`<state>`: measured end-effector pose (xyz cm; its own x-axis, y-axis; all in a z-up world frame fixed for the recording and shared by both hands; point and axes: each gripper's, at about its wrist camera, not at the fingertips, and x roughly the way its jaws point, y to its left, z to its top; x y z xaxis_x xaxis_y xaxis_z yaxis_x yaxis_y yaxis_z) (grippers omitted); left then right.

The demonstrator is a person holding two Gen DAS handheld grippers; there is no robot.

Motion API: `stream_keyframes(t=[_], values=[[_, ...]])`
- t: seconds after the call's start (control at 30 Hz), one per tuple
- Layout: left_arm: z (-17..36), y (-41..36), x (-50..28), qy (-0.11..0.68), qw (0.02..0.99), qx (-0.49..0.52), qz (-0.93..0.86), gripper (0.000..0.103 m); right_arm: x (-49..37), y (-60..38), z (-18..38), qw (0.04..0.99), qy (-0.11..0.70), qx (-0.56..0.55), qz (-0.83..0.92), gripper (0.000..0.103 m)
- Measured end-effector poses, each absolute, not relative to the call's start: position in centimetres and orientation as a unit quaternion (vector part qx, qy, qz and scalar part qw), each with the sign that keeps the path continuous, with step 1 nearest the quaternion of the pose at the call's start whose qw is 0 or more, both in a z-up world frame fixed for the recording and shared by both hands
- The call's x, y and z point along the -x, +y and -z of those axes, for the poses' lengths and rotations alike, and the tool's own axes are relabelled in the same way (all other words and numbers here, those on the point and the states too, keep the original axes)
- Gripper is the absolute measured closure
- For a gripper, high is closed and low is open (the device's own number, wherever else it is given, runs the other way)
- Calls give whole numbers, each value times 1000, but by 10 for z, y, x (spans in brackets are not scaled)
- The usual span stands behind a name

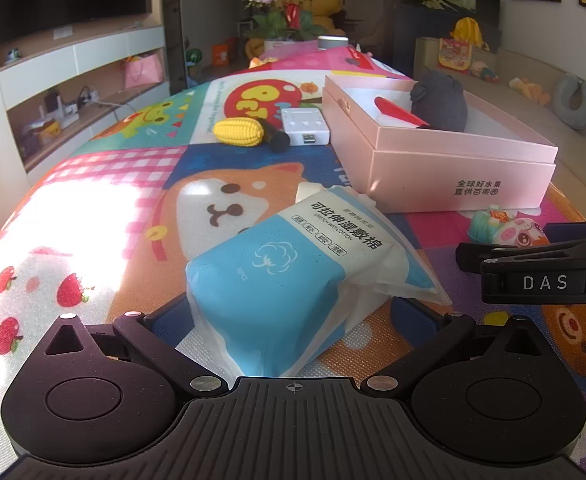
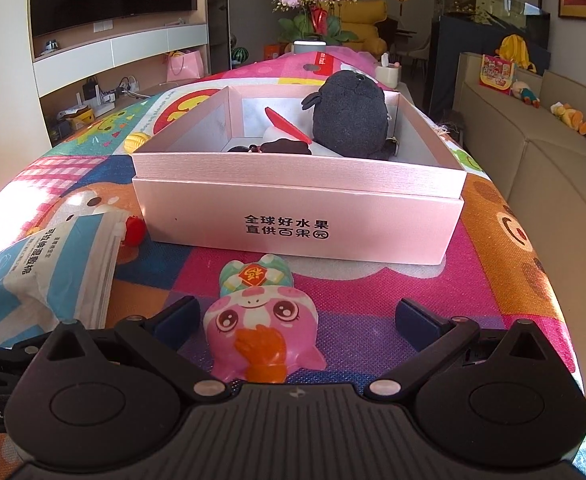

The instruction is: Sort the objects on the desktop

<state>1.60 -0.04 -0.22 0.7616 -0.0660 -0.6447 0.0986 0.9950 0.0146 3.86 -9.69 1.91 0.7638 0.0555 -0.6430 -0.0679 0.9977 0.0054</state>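
We see the blue cotton-pad pack [image 1: 293,280] lying between the spread fingers of our left gripper [image 1: 293,320], possibly touching one. The pig toy [image 2: 261,328] lies between our right gripper's [image 2: 297,316] parted fingers, untouched, just before the pink box [image 2: 297,216] holding a dark plush [image 2: 349,116].

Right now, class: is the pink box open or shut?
Open: the pink box has no lid on top, and the grey plush shows inside.
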Motion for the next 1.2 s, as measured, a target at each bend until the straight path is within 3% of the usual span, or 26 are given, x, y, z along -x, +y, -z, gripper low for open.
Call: stream_keyframes(t=[1.2], values=[[2, -1, -16, 343, 938, -24, 44, 0, -38, -98, -19, 939, 342, 7, -33, 0]])
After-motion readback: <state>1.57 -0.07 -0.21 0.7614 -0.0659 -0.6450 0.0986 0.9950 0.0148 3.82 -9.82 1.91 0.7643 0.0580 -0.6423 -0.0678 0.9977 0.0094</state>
